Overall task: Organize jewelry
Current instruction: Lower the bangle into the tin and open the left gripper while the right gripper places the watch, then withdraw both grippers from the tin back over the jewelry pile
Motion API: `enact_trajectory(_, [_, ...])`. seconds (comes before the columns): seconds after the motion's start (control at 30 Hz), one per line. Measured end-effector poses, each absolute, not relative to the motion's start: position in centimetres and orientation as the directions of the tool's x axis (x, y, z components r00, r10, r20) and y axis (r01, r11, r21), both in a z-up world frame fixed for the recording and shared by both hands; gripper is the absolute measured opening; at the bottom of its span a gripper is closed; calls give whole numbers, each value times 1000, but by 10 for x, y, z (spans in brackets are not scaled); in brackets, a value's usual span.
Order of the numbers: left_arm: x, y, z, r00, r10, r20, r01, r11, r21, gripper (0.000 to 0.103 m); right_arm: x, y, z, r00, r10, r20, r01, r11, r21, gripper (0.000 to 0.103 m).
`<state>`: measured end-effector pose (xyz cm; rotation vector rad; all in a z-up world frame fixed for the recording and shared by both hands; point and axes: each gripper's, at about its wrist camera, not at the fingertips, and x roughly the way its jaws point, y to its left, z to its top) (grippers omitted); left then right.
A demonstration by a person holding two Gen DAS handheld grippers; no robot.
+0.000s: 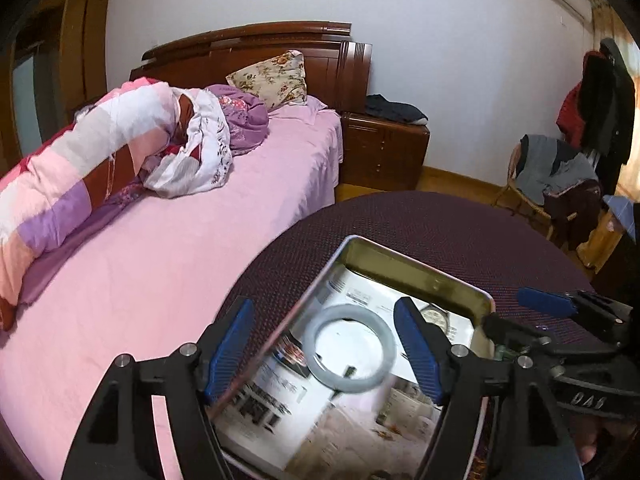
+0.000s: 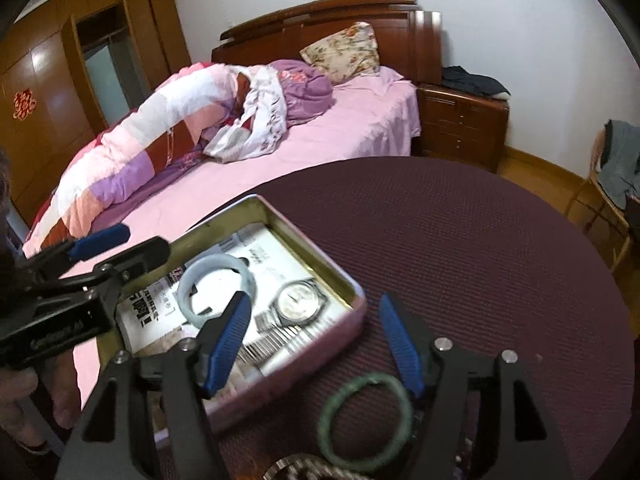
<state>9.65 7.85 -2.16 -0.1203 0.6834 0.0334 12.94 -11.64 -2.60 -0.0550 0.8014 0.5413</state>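
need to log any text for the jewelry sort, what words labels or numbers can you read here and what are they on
Printed paper lining the tin: bold headline characters and small print, too blurred to read.
Watch dial in the tin: markings too small to read.
Left claw body: raised lettering, blurred, unreadable.
Right claw body: embossed marks, unreadable.
Wardrobe door: a red paper ornament, not legible.

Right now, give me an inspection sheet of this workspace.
Surface: round table with a dark woven cover.
Job's things: open tin lined with printed paper, holding a pale bangle and a watch; green bangle on the table outside it.
Clutter: a metal watch band at the near edge.
Grippers: left gripper open above the pale bangle; right gripper open, holding nothing.
Cables: nothing seen.
Surroundings: bed, nightstand, chair with clothes.
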Motion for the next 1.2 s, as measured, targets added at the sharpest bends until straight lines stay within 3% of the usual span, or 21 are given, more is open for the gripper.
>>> enact_trajectory(0.3, [46, 49, -18, 796, -62, -602, -16, 992, -123, 73, 93, -183, -27, 604, 392, -694, -408, 900, 153, 70])
enact_trajectory(0.6, [7, 11, -20, 802, -67, -594, 31, 997, -71, 73, 59, -220, -43, 615, 358, -703, -346, 923, 167, 70])
enact_trajectory(0.8, [2, -15, -37, 766, -111, -633, 92, 994, -64, 72, 48, -227, -55, 609, 354, -709, -335, 926, 175, 70])
enact_trajectory(0.87, [3, -21, -43, 749, -134, -649, 108, 991, -80, 70, 45, -226, -58, 611, 349, -710, -335, 927, 168, 70])
enact_trajectory(0.93, [1, -28, -48, 729, -162, -665, 135, 987, -92, 53, 42, -225, -61, 609, 347, -713, -339, 927, 162, 70])
enact_trajectory(0.97, [2, -30, -51, 718, -174, -674, 146, 984, -98, 50, 42, -224, -62, 610, 346, -713, -339, 927, 159, 70])
enact_trajectory(1.2, [-3, -42, -66, 651, -248, -717, 197, 968, -156, 48, 39, -223, -64, 620, 336, -709, -341, 929, 143, 70])
